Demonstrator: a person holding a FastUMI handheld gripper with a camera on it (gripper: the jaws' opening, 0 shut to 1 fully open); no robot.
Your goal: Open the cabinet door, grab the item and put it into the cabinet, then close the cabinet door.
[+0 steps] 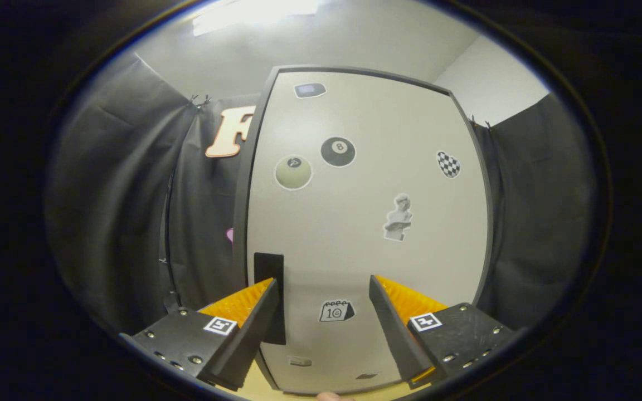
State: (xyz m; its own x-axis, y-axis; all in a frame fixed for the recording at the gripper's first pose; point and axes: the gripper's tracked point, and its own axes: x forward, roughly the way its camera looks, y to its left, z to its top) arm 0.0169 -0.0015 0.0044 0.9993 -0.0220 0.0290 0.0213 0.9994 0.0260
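Observation:
A tall pale cabinet door [365, 223] with a dark frame stands shut just ahead of me, covered in several stickers. A black rectangular handle [269, 289] sits near the door's left edge, low down. My gripper [324, 284] is open, with its left finger right beside the handle and its right finger over bare door. Nothing lies between the fingers except the door face with a small calendar sticker [336, 311].
Black cloth [131, 211] hangs to the left and right of the cabinet. A white wall [488, 83] and a ceiling light show above. A strip of light wooden tabletop [259, 387] lies below the door.

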